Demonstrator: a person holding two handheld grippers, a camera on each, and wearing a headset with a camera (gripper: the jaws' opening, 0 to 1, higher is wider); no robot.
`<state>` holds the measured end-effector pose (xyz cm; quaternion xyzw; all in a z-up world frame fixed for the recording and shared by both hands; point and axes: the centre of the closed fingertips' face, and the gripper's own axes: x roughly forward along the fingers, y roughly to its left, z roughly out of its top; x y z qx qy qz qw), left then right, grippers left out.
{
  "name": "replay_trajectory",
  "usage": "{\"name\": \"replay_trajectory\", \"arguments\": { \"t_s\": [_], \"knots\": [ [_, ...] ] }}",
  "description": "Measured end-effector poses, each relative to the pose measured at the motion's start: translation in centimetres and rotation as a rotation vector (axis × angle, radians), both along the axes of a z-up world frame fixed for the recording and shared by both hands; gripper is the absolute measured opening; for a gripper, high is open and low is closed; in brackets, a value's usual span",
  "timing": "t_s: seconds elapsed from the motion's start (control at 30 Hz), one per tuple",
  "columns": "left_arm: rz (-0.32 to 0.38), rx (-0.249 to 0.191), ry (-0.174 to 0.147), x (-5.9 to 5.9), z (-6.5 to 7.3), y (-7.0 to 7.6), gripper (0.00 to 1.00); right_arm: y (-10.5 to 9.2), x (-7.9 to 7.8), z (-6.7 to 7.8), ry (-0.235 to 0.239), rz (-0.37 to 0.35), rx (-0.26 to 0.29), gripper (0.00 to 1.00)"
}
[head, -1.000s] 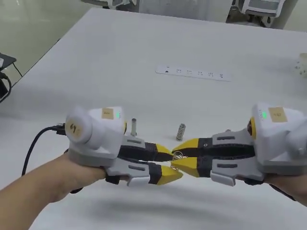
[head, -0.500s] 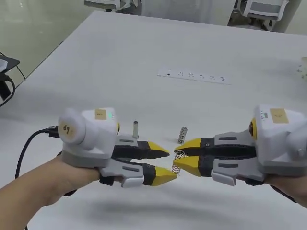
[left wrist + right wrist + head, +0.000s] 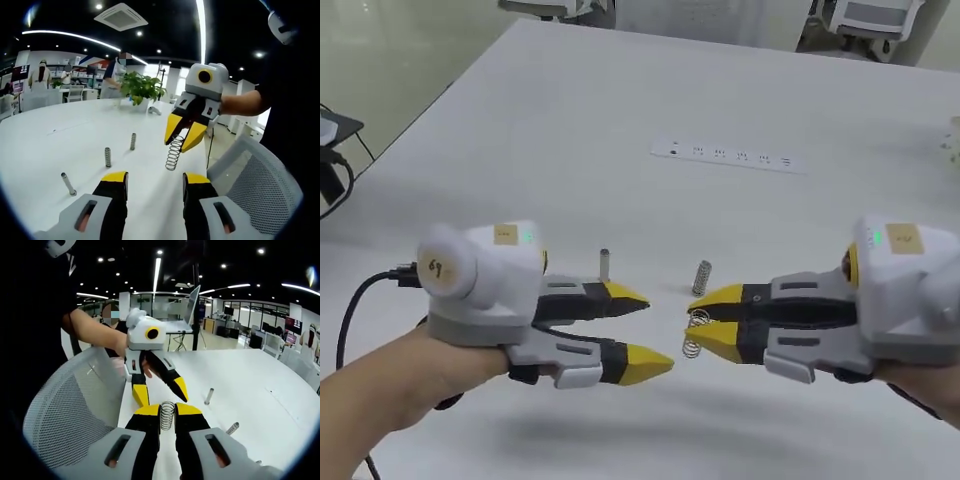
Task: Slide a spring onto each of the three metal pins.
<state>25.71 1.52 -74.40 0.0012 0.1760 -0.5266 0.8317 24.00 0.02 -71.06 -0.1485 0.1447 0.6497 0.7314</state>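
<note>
**Spring held over the table, one pin bare**

The white table [image 3: 620,120] fills the head view. At lower left the left gripper [image 3: 658,332] has its jaws apart and empty. At lower right the right gripper [image 3: 694,319] pinches a spring [image 3: 691,347] by its top coils. The bare pin [image 3: 604,264] stands mid-frame. Held by one end, the spring may swing, miss the pin's tip or slip free.

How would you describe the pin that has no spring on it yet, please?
On the white table, look just beyond the open left gripper. The bare pin stands upright there, smooth and plain; its neighbour to the right wears a coiled spring.
</note>
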Motion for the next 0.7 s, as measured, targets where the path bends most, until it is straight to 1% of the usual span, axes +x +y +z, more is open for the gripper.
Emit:
{"name": "replay_trajectory", "arguments": {
  "t_s": [0.1, 0.3, 0.37, 0.43, 0.6, 0.7],
  "knots": [
    [0.031, 0.002, -0.002, 0.4, 0.0, 1.0, 0.43, -0.1, 0.2, 0.0, -0.002, -0.006, 0.000, 0.08],
    [0.074, 0.000, -0.010, 0.8, 0.4, 2.4, 0.50, -0.2, 0.5, -0.2, -0.010, -0.022, -0.005, 0.08],
    [0.088, 0.005, -0.013, 0.8, 0.3, 2.9, 0.52, -0.2, 0.7, -0.2, -0.011, -0.027, -0.006, 0.08],
    [0.104, 0.012, -0.007, 0.8, 0.1, 3.4, 0.53, -0.3, 0.8, -0.3, -0.011, -0.032, -0.007, 0.08],
    [0.145, 0.013, -0.005, 0.7, 0.0, 4.7, 0.61, -0.4, 1.0, -0.5, -0.014, -0.037, -0.014, 0.08],
    [0.176, 0.022, -0.002, 0.7, -0.2, 5.7, 0.68, -0.3, 1.0, -0.6, -0.015, -0.037, -0.015, 0.08]
  ]
}}
